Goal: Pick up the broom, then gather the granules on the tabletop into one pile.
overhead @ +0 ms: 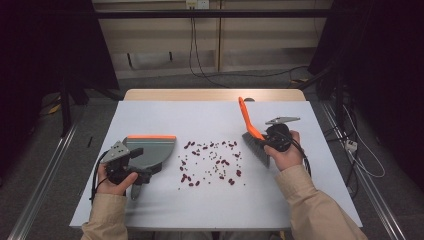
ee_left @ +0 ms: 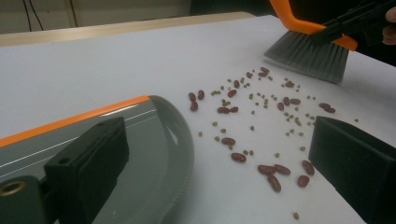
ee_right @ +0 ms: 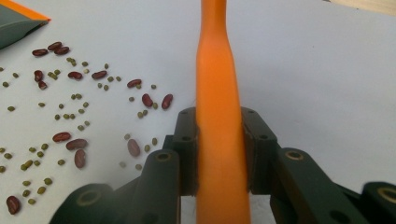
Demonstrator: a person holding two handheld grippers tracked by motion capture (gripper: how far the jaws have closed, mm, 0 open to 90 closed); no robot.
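Red beans and small green beans (overhead: 212, 162) (ee_left: 261, 116) (ee_right: 70, 93) lie scattered across the middle of the white table top. A grey dustpan (overhead: 155, 147) (ee_left: 149, 140) (ee_right: 16, 21) with an orange front edge lies flat to their left. My left gripper (overhead: 142, 159) (ee_left: 219, 140) hovers at the pan, jaws wide apart: one jaw over the pan, the other over the table, nothing pinched. My right gripper (overhead: 267, 140) (ee_right: 219, 126) is shut on the orange handle of a hand brush (overhead: 246, 117) (ee_right: 218, 93). Its grey bristles (overhead: 257, 150) (ee_left: 308, 56) rest just right of the beans.
The white cover (overhead: 210, 205) spans a wooden table whose far edge (overhead: 215, 94) shows behind it. Cables (overhead: 350, 145) hang past the table's right side. Bare cover lies in front of and behind the beans.
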